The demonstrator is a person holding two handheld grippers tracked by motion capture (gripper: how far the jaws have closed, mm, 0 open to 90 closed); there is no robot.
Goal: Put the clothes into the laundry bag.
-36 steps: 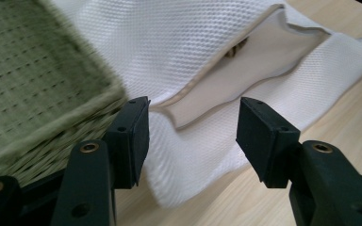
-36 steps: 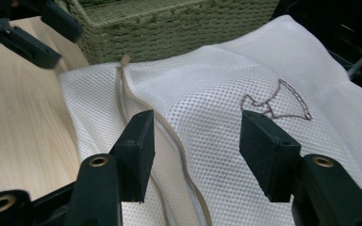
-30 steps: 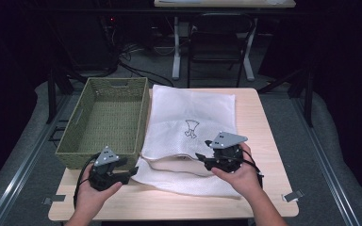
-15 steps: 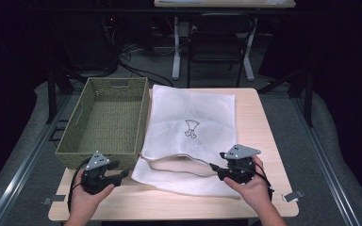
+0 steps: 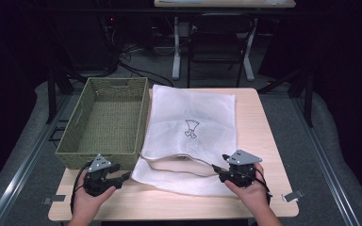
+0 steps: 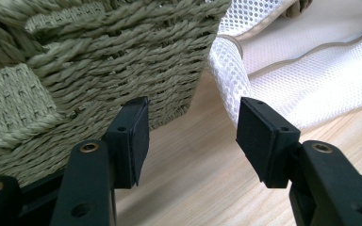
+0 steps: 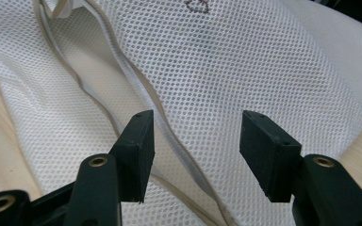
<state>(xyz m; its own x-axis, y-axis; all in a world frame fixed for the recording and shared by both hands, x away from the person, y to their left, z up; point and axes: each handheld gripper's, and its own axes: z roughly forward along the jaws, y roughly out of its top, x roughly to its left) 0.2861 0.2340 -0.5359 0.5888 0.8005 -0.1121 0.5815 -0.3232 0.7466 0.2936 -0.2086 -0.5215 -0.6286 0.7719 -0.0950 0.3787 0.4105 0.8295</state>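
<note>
A: Count, left to right?

B: One woven basket [image 5: 104, 120], olive green, on the left part of the one wooden table [image 5: 264, 141]. One white mesh laundry bag [image 5: 193, 117] just beside it on the right, lying flat, with a small dark printed figure [image 5: 191, 128] near its middle. Two grippers, one per hand.

A: Where do the grippers sit?

B: The left gripper [image 5: 122, 176] is low at the near left, by the basket's near right corner, pointing toward the bag's near left corner. The right gripper [image 5: 215, 168] is at the near right, at the bag's near edge, by its open mouth.

A: Jaws?

B: Both pairs spread, nothing pinched. In the left gripper view, the left gripper [image 6: 191, 136] has bare table between its pads, the basket [image 6: 75, 61] wall behind its left pad and the bag [image 6: 311, 80] behind its right pad. In the right gripper view, the right gripper [image 7: 195, 150] hovers over the bag [image 7: 245, 61]; I cannot tell whether the pads touch the mesh.

A: What do the close views add?

B: The basket's twisted cord weave, the mesh holes, and the beige piping [image 7: 143, 84] edging the bag's mouth. The high view adds one dark chair [image 5: 219, 47] and another table behind.
</note>
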